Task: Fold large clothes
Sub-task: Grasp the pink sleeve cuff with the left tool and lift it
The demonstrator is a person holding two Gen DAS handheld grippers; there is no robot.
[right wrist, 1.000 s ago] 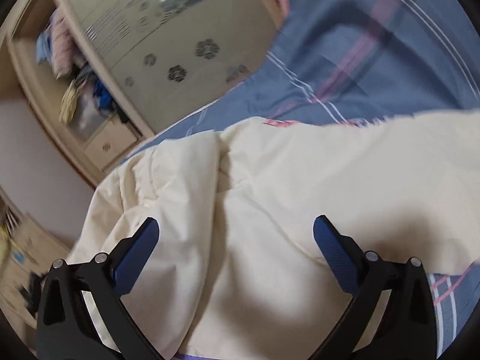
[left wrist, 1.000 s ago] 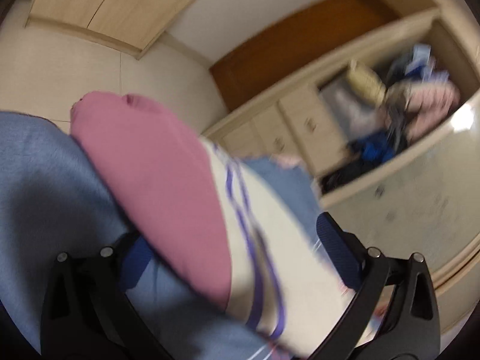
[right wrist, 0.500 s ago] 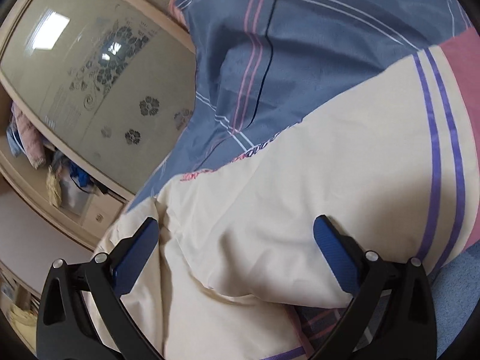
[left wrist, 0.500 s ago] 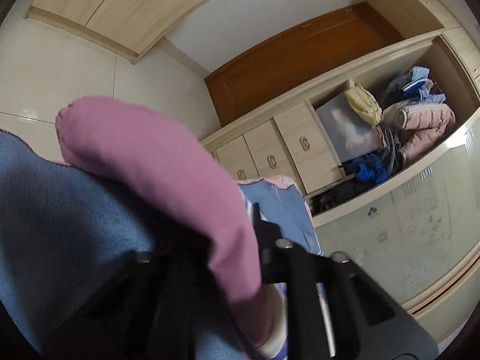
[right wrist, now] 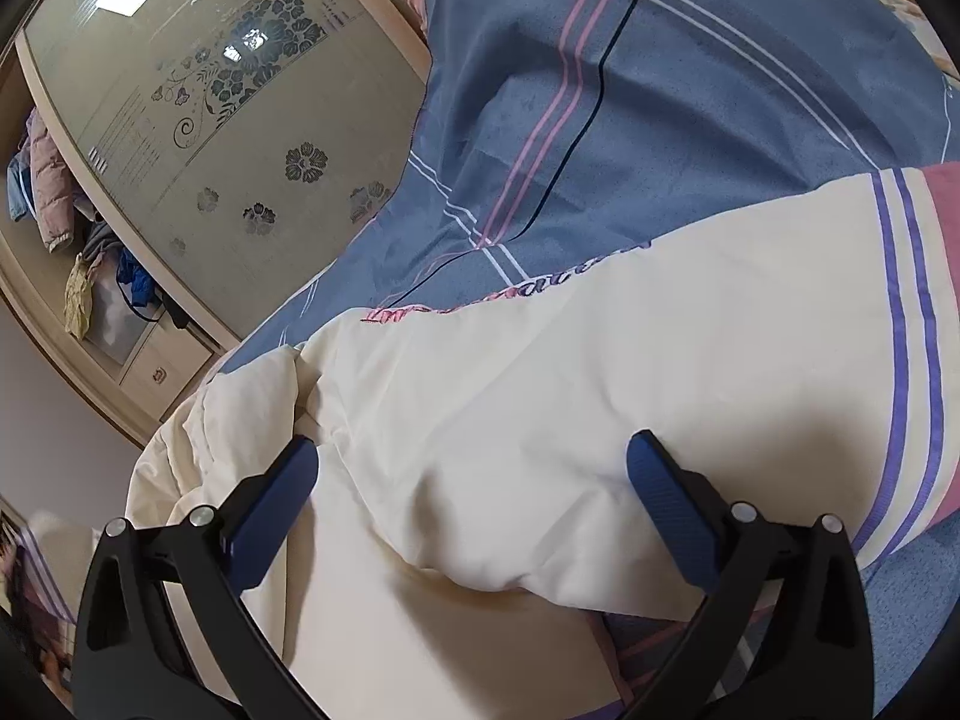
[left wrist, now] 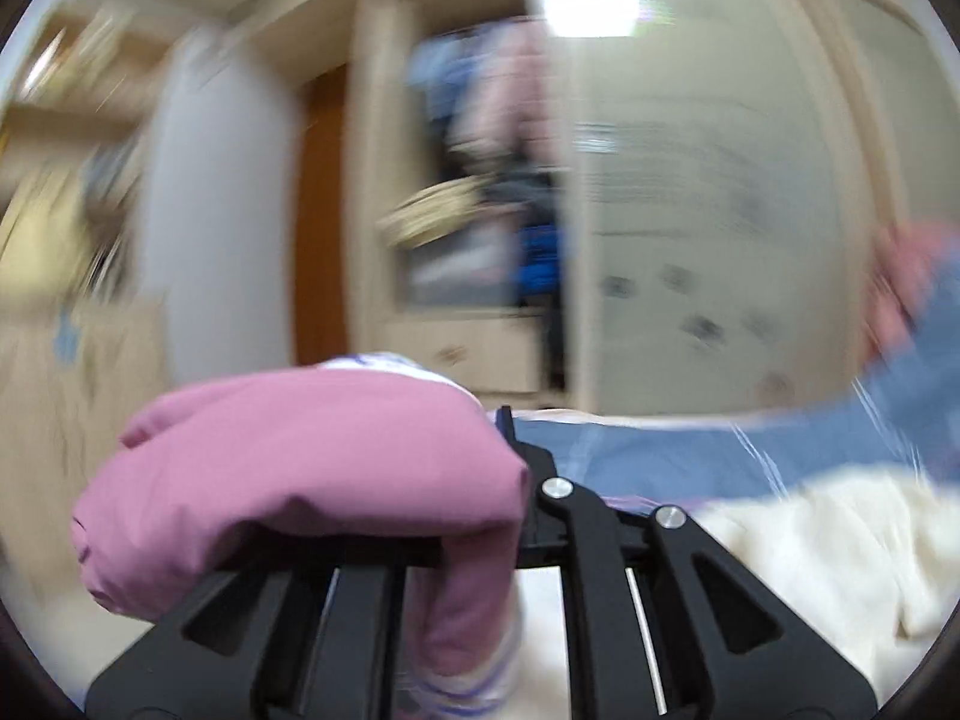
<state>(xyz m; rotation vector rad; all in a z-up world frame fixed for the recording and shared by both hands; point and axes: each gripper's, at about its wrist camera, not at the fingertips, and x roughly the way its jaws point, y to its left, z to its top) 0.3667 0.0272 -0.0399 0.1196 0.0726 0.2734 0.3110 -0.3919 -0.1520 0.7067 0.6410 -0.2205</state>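
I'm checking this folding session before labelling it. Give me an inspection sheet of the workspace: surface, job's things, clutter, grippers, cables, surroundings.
Surface: bed under a blue-grey bedsheet with pink and white stripes.
Job's things: large cream garment with purple stripes and pink trim, spread over the sheet; its pink end is bunched in the left gripper.
Clutter: nothing seen on the bed.
Grippers: left gripper shut on the pink end; right gripper open, blue fingers over the cream cloth.
Cables: nothing seen.
Surroundings: frosted sliding wardrobe door with flower pattern; open wardrobe bay stuffed with clothes.
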